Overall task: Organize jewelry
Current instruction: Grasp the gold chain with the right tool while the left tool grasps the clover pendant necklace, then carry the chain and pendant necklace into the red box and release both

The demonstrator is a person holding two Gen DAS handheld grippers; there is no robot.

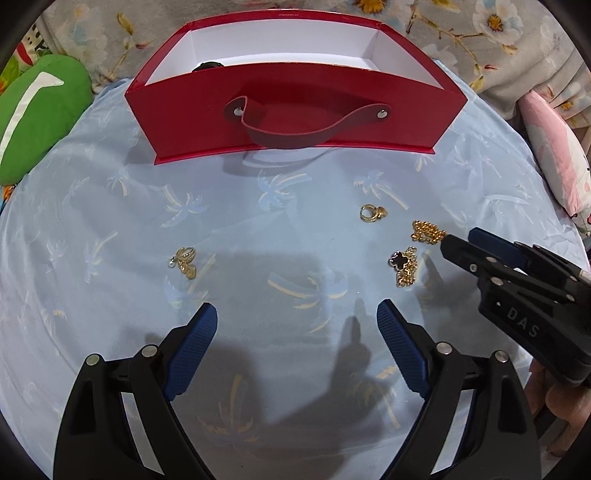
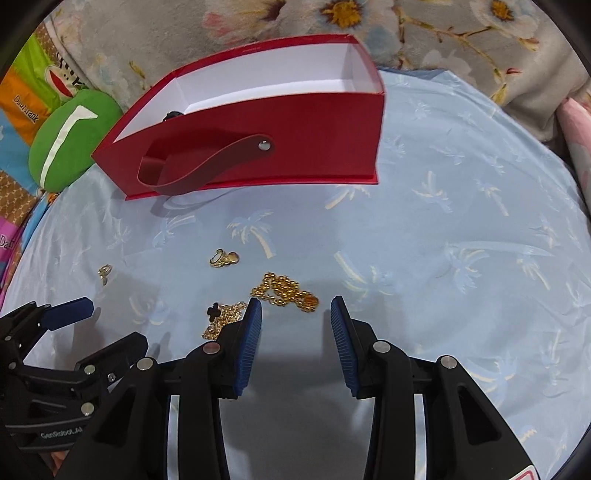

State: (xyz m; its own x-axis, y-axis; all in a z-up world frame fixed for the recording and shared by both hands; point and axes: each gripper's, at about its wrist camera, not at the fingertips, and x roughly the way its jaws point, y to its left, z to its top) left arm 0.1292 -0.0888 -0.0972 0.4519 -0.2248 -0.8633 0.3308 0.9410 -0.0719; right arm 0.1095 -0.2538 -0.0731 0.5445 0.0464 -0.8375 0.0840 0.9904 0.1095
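A red box (image 1: 295, 110) with a white inside and a strap handle stands open at the back; it also shows in the right wrist view (image 2: 295, 140). Gold jewelry lies on the blue cloth: a beaded chain (image 2: 284, 291) (image 1: 426, 232), a chain with a black clover (image 2: 221, 317) (image 1: 402, 264), a ring piece (image 2: 224, 258) (image 1: 373, 213) and an earring cluster (image 1: 184, 258) (image 2: 104, 274). My right gripper (image 2: 295, 306) is open, just short of the beaded chain; it also shows in the left wrist view (image 1: 458, 242). My left gripper (image 1: 297, 314) is open and empty.
A green cushion (image 1: 37, 118) lies left of the box. A pink pillow (image 1: 554, 158) lies at the right. Floral bedding (image 2: 406, 33) runs behind the box. A dark object (image 1: 207, 66) sits inside the box at its left.
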